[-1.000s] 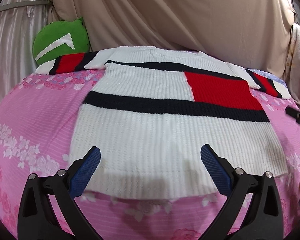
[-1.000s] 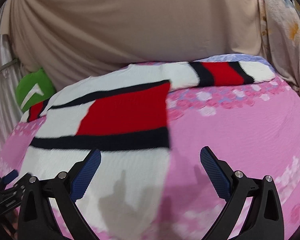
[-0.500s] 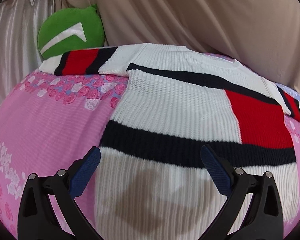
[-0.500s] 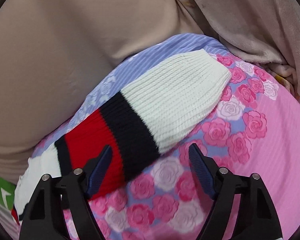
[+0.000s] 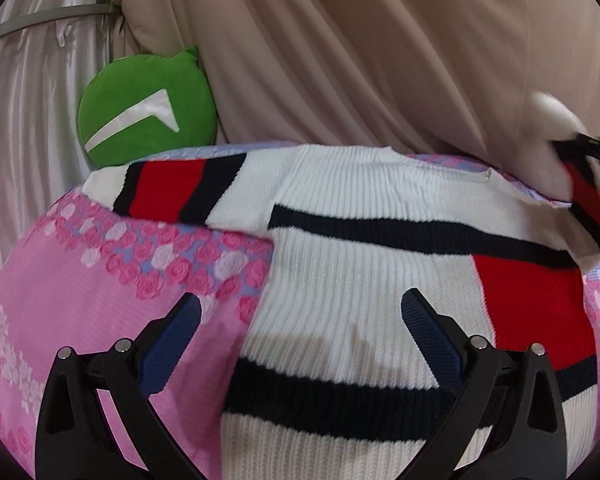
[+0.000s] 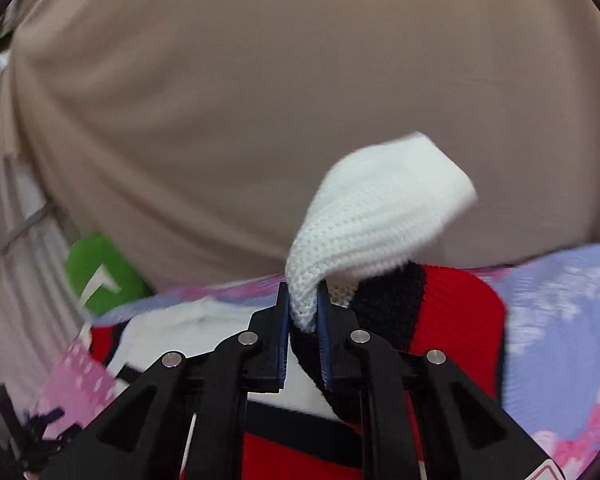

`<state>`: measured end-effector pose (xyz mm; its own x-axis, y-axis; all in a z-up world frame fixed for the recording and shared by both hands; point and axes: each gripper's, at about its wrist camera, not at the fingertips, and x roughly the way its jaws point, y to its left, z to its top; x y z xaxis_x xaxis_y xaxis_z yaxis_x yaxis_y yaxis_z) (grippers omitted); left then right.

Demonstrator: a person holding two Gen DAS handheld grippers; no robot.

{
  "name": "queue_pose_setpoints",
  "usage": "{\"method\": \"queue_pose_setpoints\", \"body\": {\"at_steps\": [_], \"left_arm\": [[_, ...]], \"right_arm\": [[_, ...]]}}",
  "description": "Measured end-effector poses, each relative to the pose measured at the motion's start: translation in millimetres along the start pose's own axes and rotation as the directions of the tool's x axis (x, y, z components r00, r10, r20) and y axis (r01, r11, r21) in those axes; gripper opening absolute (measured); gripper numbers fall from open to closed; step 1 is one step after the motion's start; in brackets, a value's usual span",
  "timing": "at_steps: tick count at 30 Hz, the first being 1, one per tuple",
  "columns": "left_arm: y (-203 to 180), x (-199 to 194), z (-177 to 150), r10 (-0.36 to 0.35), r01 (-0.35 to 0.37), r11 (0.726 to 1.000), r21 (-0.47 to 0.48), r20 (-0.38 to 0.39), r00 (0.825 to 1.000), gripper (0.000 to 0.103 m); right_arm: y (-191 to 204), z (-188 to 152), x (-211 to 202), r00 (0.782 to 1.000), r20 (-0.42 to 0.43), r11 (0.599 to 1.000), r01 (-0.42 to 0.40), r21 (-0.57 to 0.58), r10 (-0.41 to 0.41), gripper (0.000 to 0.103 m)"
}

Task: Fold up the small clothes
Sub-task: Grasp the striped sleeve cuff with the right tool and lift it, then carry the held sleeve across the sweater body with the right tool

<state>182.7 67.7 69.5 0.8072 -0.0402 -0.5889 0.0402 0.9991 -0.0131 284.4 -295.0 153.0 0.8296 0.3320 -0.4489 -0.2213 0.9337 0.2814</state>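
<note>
The right gripper (image 6: 303, 312) is closing and pinches the white cuff (image 6: 376, 216) of the sweater (image 5: 360, 280), lifted off the pink bed sheet (image 5: 80, 300). The left gripper (image 5: 300, 320) hangs wide open over the sweater, holding nothing.

The sweater (image 5: 340, 280) is white with black stripes and red blocks; the bedsheet (image 5: 80, 300) pink with roses; the cushion (image 5: 140, 120) green.

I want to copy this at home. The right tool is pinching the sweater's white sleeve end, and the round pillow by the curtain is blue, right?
Almost. The right tool does pinch the sleeve, but the left wrist view shows the pillow is green.
</note>
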Motion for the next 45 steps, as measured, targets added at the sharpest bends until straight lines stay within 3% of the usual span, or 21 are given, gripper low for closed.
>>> {"method": "queue_pose_setpoints", "body": {"at_steps": [3, 5, 7, 9, 12, 15, 18, 22, 24, 26, 27, 29, 30, 31, 32, 34, 35, 37, 38, 42, 45], "left_arm": [[-5.2, 12.6, 11.1, -0.011, 0.011, 1.0, 0.006, 0.001, 1.0, 0.098], [-6.9, 30.0, 17.0, -0.028, 0.028, 1.0, 0.006, -0.029, 0.999, 0.098], [-4.9, 49.8, 21.3, -0.065, 0.065, 0.998, -0.006, -0.08, 0.995, 0.098], [-1.3, 68.4, 25.2, -0.1, 0.098, 0.995, -0.027, -0.123, 0.987, 0.098], [4.8, 96.9, 31.5, -0.144, 0.132, 0.988, -0.077, -0.178, 0.973, 0.098], [6.6, 122.1, 34.3, -0.161, 0.136, 0.983, -0.125, -0.221, 0.962, 0.098], [7.9, 140.8, 35.0, -0.194, 0.152, 0.973, -0.175, -0.252, 0.948, 0.096], [0.4, 143.7, 40.2, -0.159, 0.125, 0.98, -0.154, -0.238, 0.958, 0.068], [-0.7, 144.5, 45.0, -0.152, 0.118, 0.981, -0.151, -0.239, 0.959, 0.059], [-0.8, 144.5, 50.4, -0.124, 0.091, 0.985, -0.144, -0.238, 0.963, 0.037], [0.4, 144.1, 53.3, -0.11, 0.077, 0.987, -0.144, -0.236, 0.966, 0.033], [2.4, 140.4, 61.9, -0.097, 0.066, 0.987, -0.146, -0.219, 0.971, 0.026], [3.6, 136.1, 65.8, -0.091, 0.061, 0.987, -0.146, -0.205, 0.975, 0.024], [4.0, 130.9, 67.9, -0.084, 0.056, 0.988, -0.147, -0.191, 0.978, 0.023], [4.0, 124.8, 68.9, -0.081, 0.055, 0.987, -0.149, -0.177, 0.981, 0.023], [3.6, 114.4, 67.0, -0.065, 0.043, 0.989, -0.139, -0.159, 0.985, 0.028], [3.0, 114.1, 64.5, -0.063, 0.041, 0.99, -0.135, -0.162, 0.985, 0.038], [5.6, 123.8, 58.2, -0.046, 0.016, 0.989, -0.146, -0.207, 0.977, 0.059], [7.3, 125.9, 54.3, -0.052, 0.016, 0.987, -0.159, -0.22, 0.974, 0.06], [10.8, 108.2, 43.7, -0.086, 0.043, 0.979, -0.198, -0.212, 0.973, 0.061], [2.3, 80.4, 49.2, -0.138, 0.109, 0.976, -0.189, -0.146, 0.98, 0.074]], "right_arm": [[71.4, -32.6, 73.2, 0.985, -0.15, 0.987, -0.107, -0.122, 0.088, 0.025], [92.9, -62.3, 113.7, 0.966, -0.25, 0.981, -0.112, -0.162, 0.069, 0.027], [95.2, -78.2, 117.6, 0.964, -0.261, 0.98, -0.096, -0.175, 0.048, 0.027], [77.8, -86.9, 106.8, 0.97, -0.239, 0.985, -0.076, -0.154, 0.038, 0.033], [40.3, -88.6, 60.1, 0.988, -0.139, 0.995, 0.05, -0.086, -0.061, 0.056], [-8.6, -83.2, 24.0, 0.977, -0.091, 0.982, 0.191, -0.006, -0.19, 0.062], [-60.8, -81.4, 11.9, 0.959, -0.116, 0.953, 0.274, 0.131, -0.26, 0.065], [-88.1, -77.5, 28.6, 0.944, -0.164, 0.936, 0.312, 0.164, -0.287, 0.065], [-86.4, -74.4, 47.9, 0.942, -0.189, 0.94, 0.308, 0.148, -0.279, 0.065], [-79.2, -66.6, 65.4, 0.935, -0.209, 0.943, 0.314, 0.111, -0.287, 0.065], [-73.8, -63.3, 73.4, 0.93, -0.214, 0.943, 0.322, 0.082, -0.299, 0.063], [-65.2, -54.3, 79.0, 0.936, -0.209, 0.954, 0.297, 0.047, -0.282, 0.019], [-65.5, -48.1, 74.3, 0.949, -0.195, 0.961, 0.266, 0.073, -0.248, 0.008], [-67.3, -43.0, 65.4, 0.964, -0.152, 0.965, 0.236, 0.112, -0.218, 0.008], [-71.5, -39.8, 51.2, 0.977, -0.095, 0.968, 0.204, 0.148, -0.191, 0.008], [-90.0, -41.4, 30.8, 0.978, -0.025, 0.952, 0.206, 0.227, -0.206, 0.007], [-107.2, -47.4, 29.9, 0.966, -0.047, 0.928, 0.256, 0.27, -0.253, 0.007], [-140.1, -66.0, 48.9, 0.931, -0.205, 0.886, 0.355, 0.299, -0.304, 0.009], [-151.7, -75.2, 51.6, 0.932, -0.23, 0.88, 0.345, 0.326, -0.28, 0.009], [-145.7, -80.9, 7.1, 0.961, -0.121, 0.886, 0.274, 0.373, -0.247, 0.019], [-133.8, -86.4, -14.3, 0.969, -0.089, 0.909, 0.248, 0.336, -0.231, 0.023]]}}
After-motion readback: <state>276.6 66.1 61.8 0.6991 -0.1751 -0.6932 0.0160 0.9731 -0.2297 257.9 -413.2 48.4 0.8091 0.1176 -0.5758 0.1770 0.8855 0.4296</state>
